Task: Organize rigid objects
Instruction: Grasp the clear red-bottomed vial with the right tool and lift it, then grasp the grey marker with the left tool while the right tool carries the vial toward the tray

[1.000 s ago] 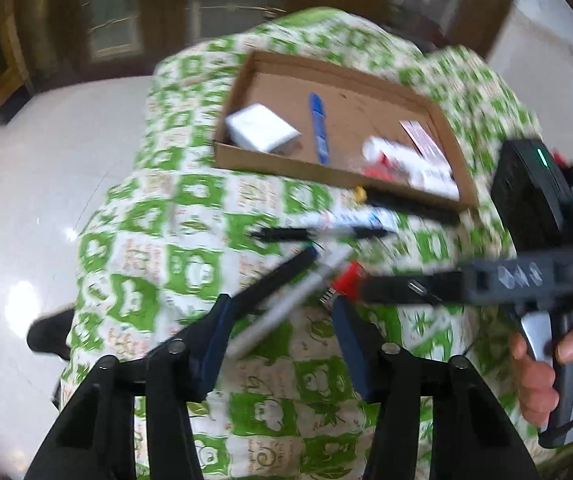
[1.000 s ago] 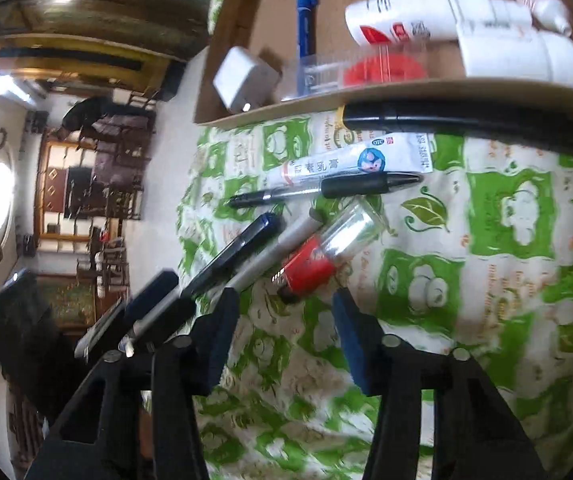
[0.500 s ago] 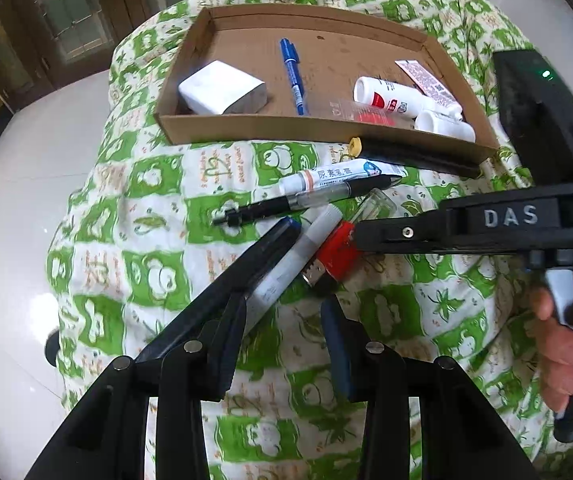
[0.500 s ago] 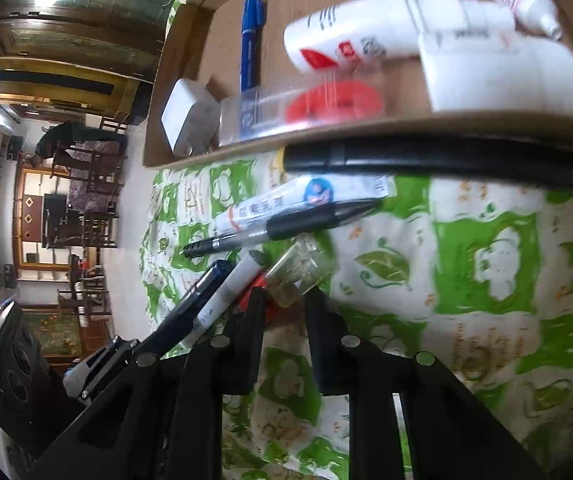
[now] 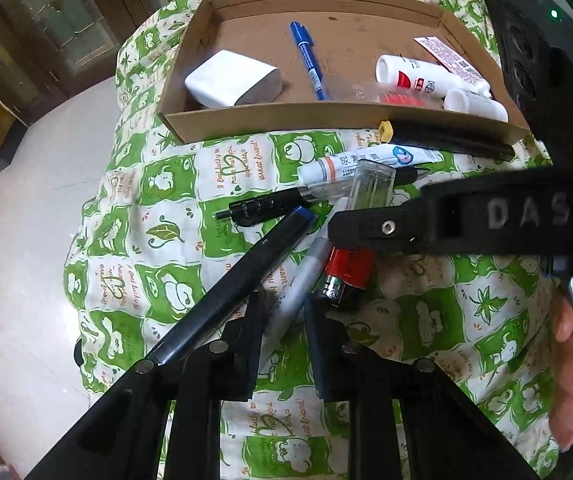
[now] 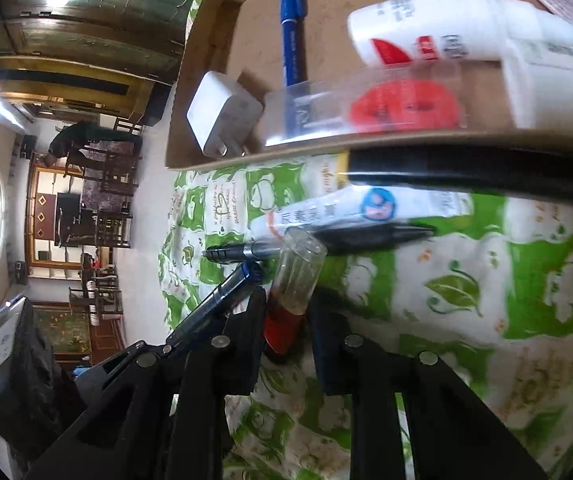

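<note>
A cardboard tray (image 5: 270, 118) lies at the far side of a green-and-white cloth; it also shows in the right wrist view (image 6: 222, 12). My right gripper (image 6: 286, 312) is shut on a red stamp with a clear cap (image 6: 294, 280), tilted up off the cloth; it also shows in the left wrist view (image 5: 350, 264). My left gripper (image 5: 284, 312) is shut on a grey marker (image 5: 306, 276). A black-and-blue pen (image 5: 242, 272) lies beside its left finger. A white tube (image 5: 362, 160) and a black pen (image 5: 270, 204) lie in front of the tray.
The tray holds a white adapter (image 5: 232, 78), a blue pen (image 5: 308, 62), two white bottles (image 5: 426, 76), a clear case with a red disc (image 6: 402, 108) and a sachet (image 5: 446, 56). A long black tool (image 5: 450, 140) lies against its front wall. The cloth drops off at left to a white floor (image 5: 26, 220).
Both grippers have closed: the right on the red stamp, lifting its clear end, the left on the grey marker. Both cameras have moved closer to the cloth.
</note>
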`<action>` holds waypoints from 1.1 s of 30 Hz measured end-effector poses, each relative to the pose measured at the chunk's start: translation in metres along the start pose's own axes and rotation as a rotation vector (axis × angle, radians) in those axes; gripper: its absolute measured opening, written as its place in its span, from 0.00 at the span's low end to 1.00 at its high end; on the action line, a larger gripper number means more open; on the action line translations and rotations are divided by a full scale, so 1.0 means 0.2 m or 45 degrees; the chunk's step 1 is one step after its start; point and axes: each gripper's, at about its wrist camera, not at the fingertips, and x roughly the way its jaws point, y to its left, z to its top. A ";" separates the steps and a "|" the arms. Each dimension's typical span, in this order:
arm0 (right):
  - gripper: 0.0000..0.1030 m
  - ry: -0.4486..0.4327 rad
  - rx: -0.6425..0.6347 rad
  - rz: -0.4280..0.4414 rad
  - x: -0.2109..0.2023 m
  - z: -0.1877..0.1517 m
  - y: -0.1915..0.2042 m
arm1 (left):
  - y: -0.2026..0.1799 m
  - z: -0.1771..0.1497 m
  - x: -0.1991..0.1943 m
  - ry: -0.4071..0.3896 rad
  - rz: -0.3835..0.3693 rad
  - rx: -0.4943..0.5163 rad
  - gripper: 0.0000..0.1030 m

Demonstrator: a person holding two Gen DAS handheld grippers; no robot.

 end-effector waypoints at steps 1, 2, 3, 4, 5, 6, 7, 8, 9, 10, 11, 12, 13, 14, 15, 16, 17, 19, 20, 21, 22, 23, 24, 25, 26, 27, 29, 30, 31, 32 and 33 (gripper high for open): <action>0.18 -0.011 -0.033 -0.029 0.00 0.00 0.03 | 0.00 0.00 0.00 0.001 0.001 0.000 0.20; 0.11 -0.018 -0.066 -0.055 0.00 -0.01 0.06 | 0.00 0.01 0.01 0.002 -0.006 -0.013 0.21; 0.10 -0.034 -0.105 -0.093 -0.02 -0.01 0.09 | 0.01 0.01 0.01 0.004 -0.016 -0.033 0.21; 0.10 -0.043 -0.127 -0.123 -0.04 0.00 0.11 | 0.02 0.01 0.01 0.009 -0.033 -0.067 0.21; 0.10 -0.053 -0.151 -0.149 -0.06 -0.01 0.10 | 0.02 0.02 0.02 0.012 -0.044 -0.089 0.21; 0.10 -0.070 -0.179 -0.173 -0.09 0.00 0.12 | 0.03 0.02 0.02 0.013 -0.065 -0.117 0.21; 0.10 -0.085 -0.217 -0.212 -0.13 0.01 0.14 | 0.03 0.02 0.02 0.014 -0.091 -0.142 0.20; 0.10 -0.090 -0.250 -0.245 -0.17 0.02 0.15 | 0.03 0.03 0.02 0.015 -0.114 -0.154 0.20; 0.10 -0.085 -0.276 -0.269 -0.19 0.03 0.15 | 0.03 0.02 0.02 0.015 -0.157 -0.168 0.20; 0.10 -0.065 -0.310 -0.296 -0.20 0.03 0.15 | 0.02 0.02 0.02 0.018 -0.180 -0.170 0.20; 0.10 -0.043 -0.337 -0.324 -0.22 0.03 0.16 | 0.01 0.02 0.02 0.022 -0.189 -0.163 0.20; 0.10 -0.025 -0.357 -0.351 -0.23 0.03 0.15 | 0.00 0.02 0.02 0.024 -0.181 -0.153 0.20; 0.10 -0.014 -0.375 -0.385 -0.23 0.02 0.14 | -0.01 0.02 0.03 0.027 -0.168 -0.143 0.20; 0.10 -0.008 -0.393 -0.424 -0.21 0.00 0.14 | -0.02 0.03 0.04 0.032 -0.164 -0.141 0.20; 0.10 0.008 -0.411 -0.460 -0.19 -0.01 0.12 | -0.03 0.03 0.04 0.033 -0.163 -0.144 0.20; 0.10 0.021 -0.415 -0.472 -0.18 -0.02 0.06 | -0.03 0.04 0.05 0.034 -0.160 -0.145 0.20; 0.10 0.039 -0.418 -0.477 -0.14 -0.03 0.03 | -0.03 0.06 0.07 0.034 -0.157 -0.144 0.20; 0.10 0.042 -0.445 -0.506 -0.10 -0.06 0.01 | -0.04 0.08 0.08 0.028 -0.153 -0.145 0.21; 0.10 0.031 -0.468 -0.519 -0.09 -0.07 0.02 | -0.04 0.08 0.09 0.023 -0.153 -0.150 0.21; 0.10 0.028 -0.476 -0.522 -0.09 -0.07 0.03 | -0.04 0.08 0.09 0.012 -0.154 -0.162 0.21; 0.10 0.023 -0.473 -0.517 -0.09 -0.07 0.03 | -0.05 0.08 0.09 0.007 -0.151 -0.167 0.21; 0.10 0.024 -0.468 -0.511 -0.09 -0.07 0.02 | -0.04 0.10 0.10 0.000 -0.144 -0.165 0.21; 0.10 0.039 -0.454 -0.505 -0.08 -0.08 0.01 | -0.06 0.10 0.10 -0.010 -0.126 -0.156 0.21; 0.10 0.052 -0.436 -0.501 -0.07 -0.09 0.00 | -0.07 0.09 0.09 -0.017 -0.119 -0.153 0.20; 0.10 0.051 -0.432 -0.504 -0.07 -0.10 -0.01 | -0.08 0.07 0.08 -0.025 -0.121 -0.156 0.20; 0.10 0.043 -0.438 -0.507 -0.07 -0.10 -0.01 | -0.09 0.05 0.06 -0.034 -0.142 -0.175 0.19; 0.10 0.016 -0.448 -0.496 -0.10 -0.12 0.00 | -0.09 -0.01 0.03 -0.040 -0.212 -0.235 0.18; 0.10 0.003 -0.450 -0.478 -0.11 -0.12 0.01 | -0.07 -0.02 0.03 -0.039 -0.260 -0.276 0.17; 0.10 -0.014 -0.456 -0.457 -0.13 -0.13 0.01 | -0.06 -0.03 0.03 -0.037 -0.287 -0.297 0.17; 0.10 -0.029 -0.462 -0.445 -0.15 -0.14 0.02 | -0.04 -0.04 0.03 -0.035 -0.304 -0.309 0.16; 0.10 -0.041 -0.469 -0.436 -0.16 -0.15 0.03 | -0.04 -0.04 0.03 -0.032 -0.318 -0.319 0.16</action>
